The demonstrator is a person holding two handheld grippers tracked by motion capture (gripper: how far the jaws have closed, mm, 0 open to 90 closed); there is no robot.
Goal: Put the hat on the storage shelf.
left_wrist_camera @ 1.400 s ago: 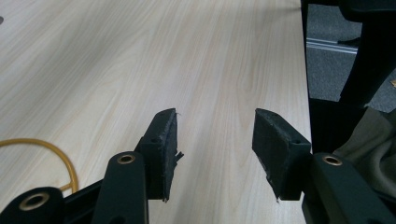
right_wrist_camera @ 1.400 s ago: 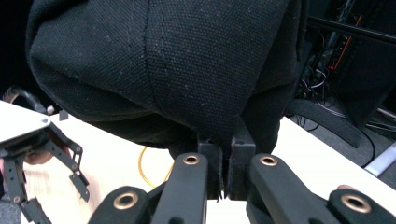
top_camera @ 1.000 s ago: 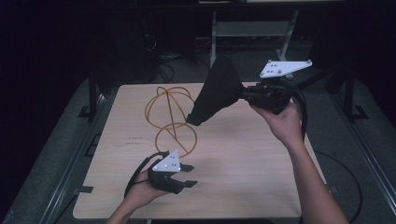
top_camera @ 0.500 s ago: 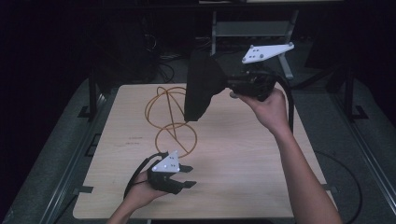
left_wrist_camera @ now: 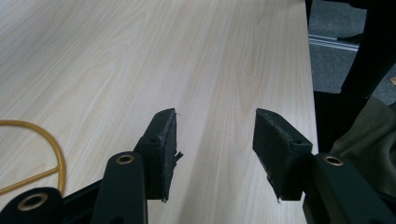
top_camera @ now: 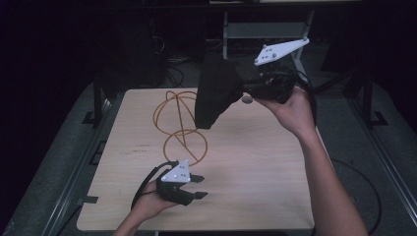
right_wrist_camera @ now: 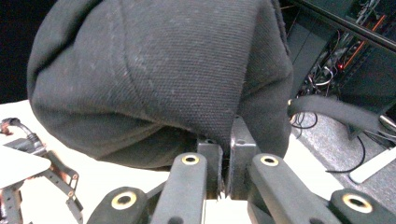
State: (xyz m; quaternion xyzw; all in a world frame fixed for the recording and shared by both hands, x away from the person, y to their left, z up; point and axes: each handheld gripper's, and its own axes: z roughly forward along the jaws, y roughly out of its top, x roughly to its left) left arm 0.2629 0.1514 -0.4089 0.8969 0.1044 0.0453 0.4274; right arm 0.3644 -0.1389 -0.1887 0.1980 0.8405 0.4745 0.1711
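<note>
My right gripper (top_camera: 244, 82) pinches the black cloth (top_camera: 214, 93), lifted over the surface (top_camera: 265, 167) toward 1 o'clock, hanging lengthwise downward. My left gripper (top_camera: 199, 187), jaws spread, idles at 6 o'clock, well apart.

The black cloth (right_wrist_camera: 154, 79) is a matt woven fabric with a fine, slightly fuzzy twill-like grain and stitched seams running across it. The worktop (left_wrist_camera: 154, 60) is pale wood-look laminate, smooth, with straight light grain and a soft sheen. The orange cable (top_camera: 179, 125) looks like smooth plastic-coated cord, faintly glossy. The right gripper (right_wrist_camera: 225, 172) has black matt plastic arms set with brass-coloured metal rivets; its fingers (right_wrist_camera: 212, 163) carry dark rubbery pads. The left gripper (left_wrist_camera: 215, 140) has fingers (left_wrist_camera: 163, 140) faced with rough, ragged-edged black foam or rubber. The plate (top_camera: 178, 172) on top of it is flat, matt pale grey.
</note>
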